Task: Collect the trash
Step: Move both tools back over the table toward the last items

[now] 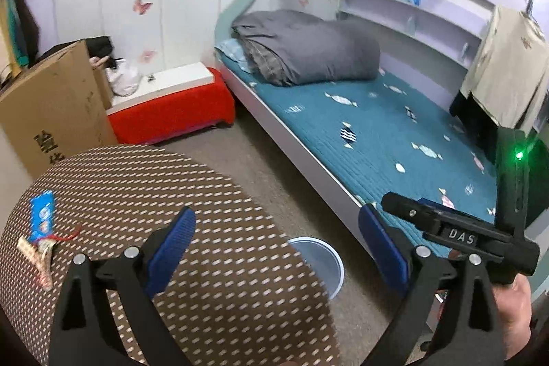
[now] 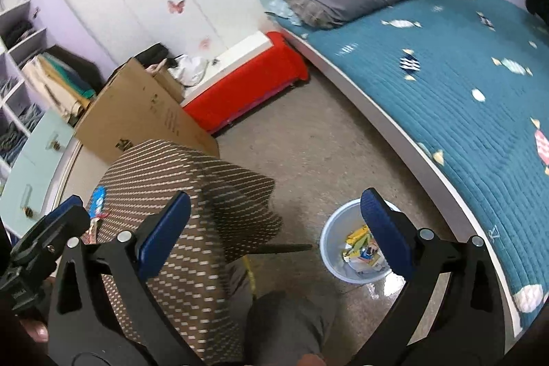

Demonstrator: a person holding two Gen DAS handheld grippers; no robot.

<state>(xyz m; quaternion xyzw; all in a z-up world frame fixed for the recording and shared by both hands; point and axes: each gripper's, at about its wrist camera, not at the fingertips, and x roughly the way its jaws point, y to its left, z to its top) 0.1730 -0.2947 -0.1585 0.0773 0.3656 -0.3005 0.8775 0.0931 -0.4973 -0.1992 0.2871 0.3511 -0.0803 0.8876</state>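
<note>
- Both tongs up over the room, and both spread wide: the left gripper (image 1: 278, 249) has nothing between its blue pads, just patterned cloth and floor below.
- Right gripper (image 2: 276, 225) is equally agape and empty-handed, its right pad overlapping the bin's rim in the lower right of its own view.
- Look at that pale blue bin (image 2: 333, 249) on the floor, lower centre-right of the right wrist view: wrappers (image 2: 360, 249), yellow and mixed colours, are piled inside.
- From the left wrist view, the bin (image 1: 329, 259) peeks out at lower centre, half hidden behind the brown dotted table cover (image 1: 154, 194).
- Trash on the table: a blue packet (image 1: 42, 215) at the lower left of the left view, with a crumpled wrapper (image 1: 37, 254) and a red string just beside it.
- Same blue packet (image 2: 97, 199) shows at the left of the right view.
- Behind, a cardboard box (image 1: 55, 105) at left, a red bench (image 1: 171, 115) beside it, a teal bed (image 1: 394, 139) with a grey duvet (image 1: 308, 50) at right.
</note>
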